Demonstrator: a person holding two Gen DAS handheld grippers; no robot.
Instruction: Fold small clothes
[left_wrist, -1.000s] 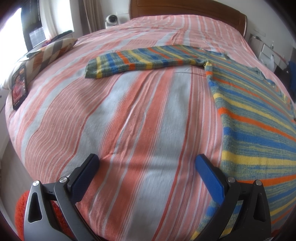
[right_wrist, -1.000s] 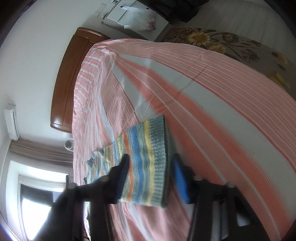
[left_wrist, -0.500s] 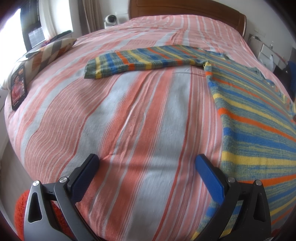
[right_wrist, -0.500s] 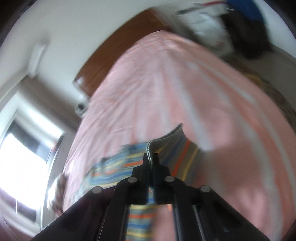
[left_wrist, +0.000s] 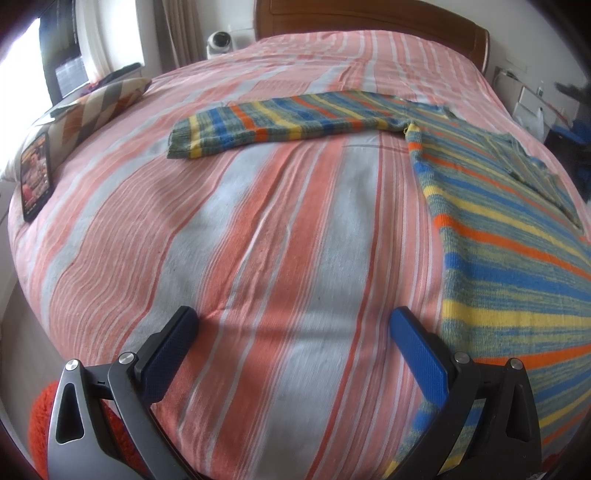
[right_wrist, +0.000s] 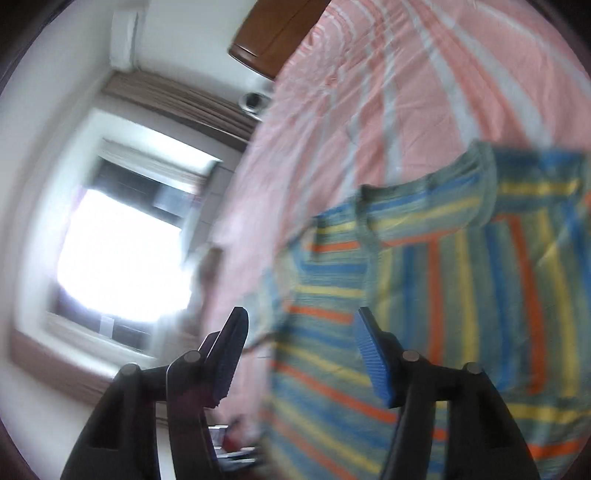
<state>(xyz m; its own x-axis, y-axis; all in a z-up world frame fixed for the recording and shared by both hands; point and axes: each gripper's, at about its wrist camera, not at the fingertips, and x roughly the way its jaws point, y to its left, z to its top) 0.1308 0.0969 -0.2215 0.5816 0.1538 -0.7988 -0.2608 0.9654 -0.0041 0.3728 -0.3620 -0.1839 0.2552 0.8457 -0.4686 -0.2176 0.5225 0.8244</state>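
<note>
Bare bedspread (left_wrist: 258, 240) wide open centre; phone (left_wrist: 36, 176), pillow (left_wrist: 99, 110) crowd far edge; sweater (left_wrist: 517, 258) opposite.

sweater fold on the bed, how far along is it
Early. One sleeve already lies folded across the striped sweater. The right hand-held gripper is opening with nothing between its pads. The other sleeve is spread out on the bed, and the left hand-held gripper hangs open, empty. That sleeve and the body fold remain.
</note>
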